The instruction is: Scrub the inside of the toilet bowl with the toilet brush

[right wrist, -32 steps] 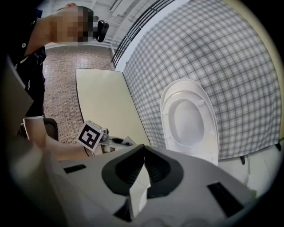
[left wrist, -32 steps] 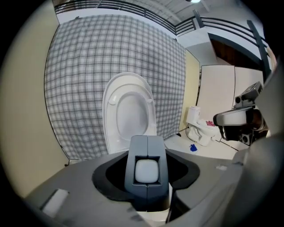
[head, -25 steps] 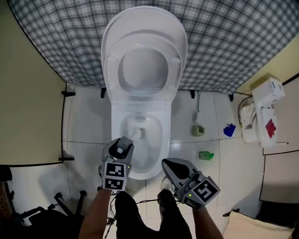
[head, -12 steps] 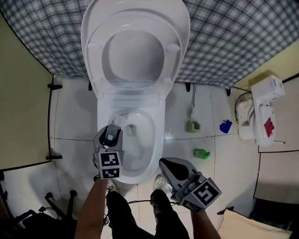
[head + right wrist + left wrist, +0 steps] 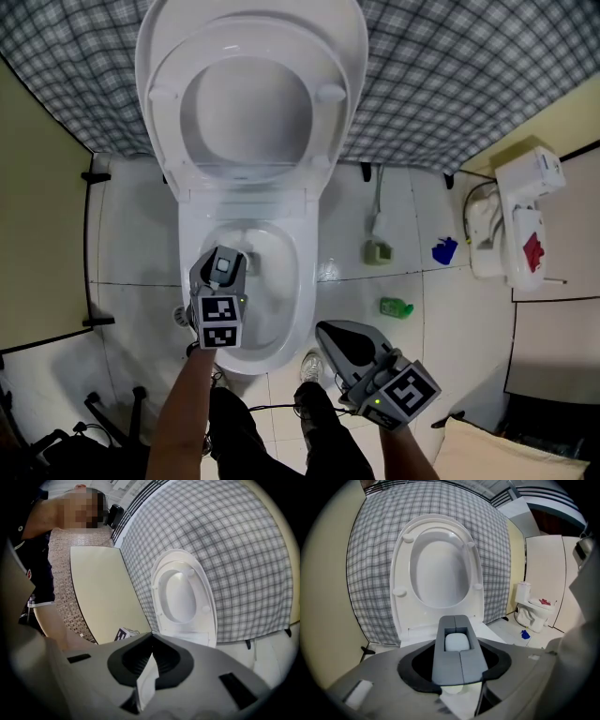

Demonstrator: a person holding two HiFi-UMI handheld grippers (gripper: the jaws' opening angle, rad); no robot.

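A: What was seen to fill most of the scene?

B: A grey-and-white checked curtain (image 5: 469, 75) was hung across the back. White floor tiles (image 5: 131, 253) were laid below it, and a beige panel (image 5: 37, 234) was stood at the left.

A: And the toilet?

B: The white toilet (image 5: 281, 202) was set against the curtain. Its lid (image 5: 246, 117) was raised upright, so the toilet bowl (image 5: 309, 281) was left open beneath it. A smaller white fixture (image 5: 520, 225) marked with a red patch was placed well apart from it, by the wall at the right.

A: How were the grippers held?

B: The left gripper (image 5: 225, 267) was held over the near-left rim of the bowl and angled downward. Its jaws were spread fairly wide and clamped on the grey handle of the toilet brush (image 5: 457, 660). The handle was seen as a flat block with a seam down its middle and a rectangular recess in which a white oval was shown. It was pointed out over the bowl, but its bristle end could not be made out. The right gripper (image 5: 151, 637) was held outside the bowl, near its front right and above the tiles. Its jaws were brought together at the tips, with nothing gripped.

A: Were smaller things noted?

B: A shoe (image 5: 311, 366) was planted just in front of the bowl. A grey-green holder (image 5: 378, 251) with a pale stick rising from it was stood near the toilet's right side. A green bottle (image 5: 395, 307) was laid on the tiles nearby, and a blue object (image 5: 443, 251) was left beside the white fixture.
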